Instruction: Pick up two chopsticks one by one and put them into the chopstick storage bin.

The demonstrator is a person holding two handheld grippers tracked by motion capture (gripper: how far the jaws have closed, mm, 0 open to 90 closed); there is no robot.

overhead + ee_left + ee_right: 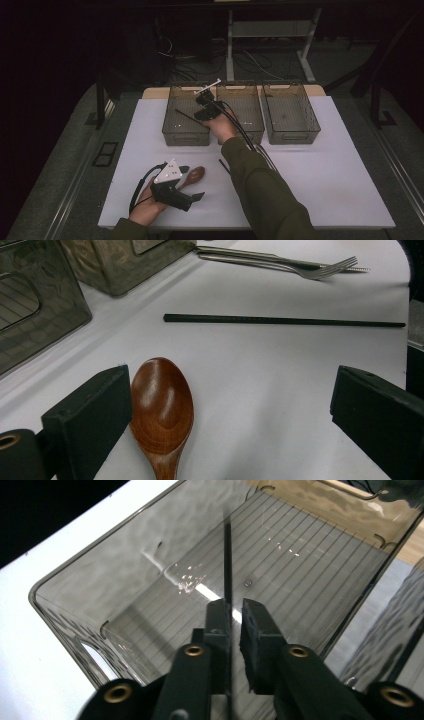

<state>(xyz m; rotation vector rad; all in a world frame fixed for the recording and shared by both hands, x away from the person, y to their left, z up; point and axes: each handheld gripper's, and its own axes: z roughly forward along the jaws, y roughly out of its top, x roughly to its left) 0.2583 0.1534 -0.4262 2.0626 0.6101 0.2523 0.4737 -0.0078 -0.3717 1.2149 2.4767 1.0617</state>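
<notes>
Spoon [162,412] glossy reddish-brown wood; chopstick [280,320] black; bins [186,115] smoky grey transparent (floor ribbed with fine lines); table [320,175] white; sleeve [265,195] olive.

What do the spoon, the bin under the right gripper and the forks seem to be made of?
The spoon looks like wood with a glossy varnish: reddish brown, faint grain, soft highlights. The bin seems to be smoky clear plastic, since its ribbed floor shows through the walls. The forks look like polished metal, silvery and reflective, probably steel.
</notes>
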